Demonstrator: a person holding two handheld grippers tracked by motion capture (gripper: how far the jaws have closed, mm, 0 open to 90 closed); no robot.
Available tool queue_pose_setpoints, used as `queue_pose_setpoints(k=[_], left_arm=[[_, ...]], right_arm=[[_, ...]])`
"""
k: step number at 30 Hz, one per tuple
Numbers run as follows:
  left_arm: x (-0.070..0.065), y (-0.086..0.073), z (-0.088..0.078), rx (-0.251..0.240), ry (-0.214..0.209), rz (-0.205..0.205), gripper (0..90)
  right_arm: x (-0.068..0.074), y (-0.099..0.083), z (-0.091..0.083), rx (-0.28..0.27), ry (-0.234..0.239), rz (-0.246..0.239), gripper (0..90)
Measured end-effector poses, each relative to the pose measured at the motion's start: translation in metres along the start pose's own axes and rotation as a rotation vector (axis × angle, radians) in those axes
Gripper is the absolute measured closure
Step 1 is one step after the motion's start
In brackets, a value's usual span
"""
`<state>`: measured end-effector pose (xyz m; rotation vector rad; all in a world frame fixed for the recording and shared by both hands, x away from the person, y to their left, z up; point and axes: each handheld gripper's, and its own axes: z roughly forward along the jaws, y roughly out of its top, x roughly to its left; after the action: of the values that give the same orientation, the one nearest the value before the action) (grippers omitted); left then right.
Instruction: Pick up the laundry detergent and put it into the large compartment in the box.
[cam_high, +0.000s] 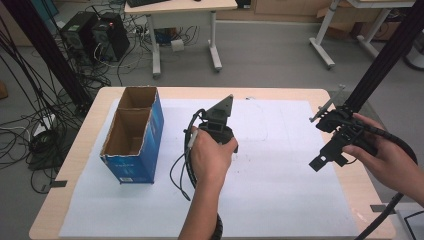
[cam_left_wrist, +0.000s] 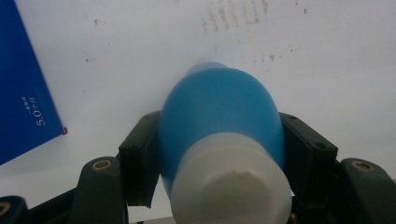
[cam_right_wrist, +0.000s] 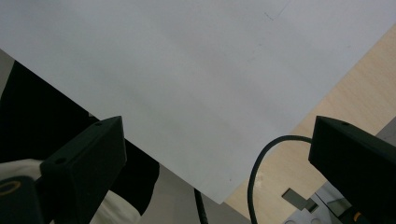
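Blue bottle (cam_left_wrist: 219, 112), white cap toward the camera, lies between the pads of my left tongs (cam_left_wrist: 219, 154) in the left gripper view. Both black jaws press its blue flanks, so the left tongs are clamped on the bottle. It sits low over the white sheet (cam_left_wrist: 140, 46) that covers the desk (cam_high: 345, 175); I cannot tell whether it touches the sheet or hangs just off it.

In the high view my left hand (cam_high: 210, 157) covers the tongs near the middle of the sheet. The open blue carton (cam_high: 134, 135) stands to its left, near but apart, with two compartments, both apparently empty.

My right tongs (cam_right_wrist: 215, 154) stand wide apart with nothing between them, held off at the right edge of the desk (cam_high: 327, 150).

Step in hand, as I judge it: grasp secured, lift pending. Next move likely calls for raising the bottle clear, carrying it left over the carton rim, then lowering it into a compartment. Smooth rounded flanks may slip; keep the grip firm.
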<state>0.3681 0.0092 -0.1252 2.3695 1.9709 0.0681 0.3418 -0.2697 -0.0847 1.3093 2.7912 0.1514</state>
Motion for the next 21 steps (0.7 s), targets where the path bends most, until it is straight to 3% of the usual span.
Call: queue_pose_setpoints(k=[7,10,21], left_arm=[[0.007,0.000,-0.016,-0.021,-0.020,-0.004,37.7],[0.010,0.002,-0.036,-0.033,-0.019,0.005,37.7],[0.023,0.000,-0.082,-0.088,-0.014,-0.002,37.8]], right_arm=[[-0.004,0.002,-0.001,0.002,0.000,0.012,3.9],[-0.005,0.005,-0.002,0.004,0.006,0.014,3.9],[-0.006,0.011,-0.002,0.001,0.016,0.017,3.9]])
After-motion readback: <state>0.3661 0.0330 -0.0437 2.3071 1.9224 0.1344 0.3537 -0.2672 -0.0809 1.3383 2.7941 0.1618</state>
